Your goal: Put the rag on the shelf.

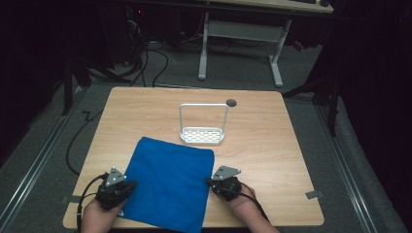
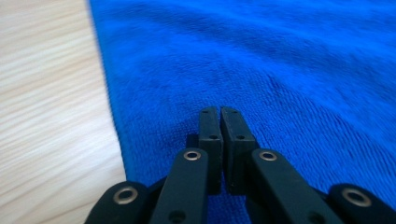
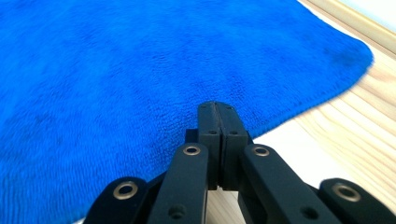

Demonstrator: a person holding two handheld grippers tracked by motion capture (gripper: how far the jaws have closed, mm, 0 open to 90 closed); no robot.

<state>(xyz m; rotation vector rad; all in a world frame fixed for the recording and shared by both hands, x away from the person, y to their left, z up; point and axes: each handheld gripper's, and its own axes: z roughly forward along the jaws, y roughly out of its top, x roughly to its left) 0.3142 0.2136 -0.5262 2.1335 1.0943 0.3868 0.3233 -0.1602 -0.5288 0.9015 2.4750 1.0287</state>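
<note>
Overhead, a blue cloth [image 1: 170,182] was spread flat on the wooden bench [image 1: 272,145], flanked by left tongs [image 1: 130,186] and right tongs [image 1: 210,183], both clenched empty; dark cabled floor [image 1: 160,63] was seen behind.

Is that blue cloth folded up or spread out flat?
Spread out flat. The blue cloth lies open as one wide sheet on the table, its near edge hanging over the front; no fold shows in it.

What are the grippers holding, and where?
Left gripper and right gripper are shut at the blue towel's left and right edges; a pinch can't be confirmed.
</note>
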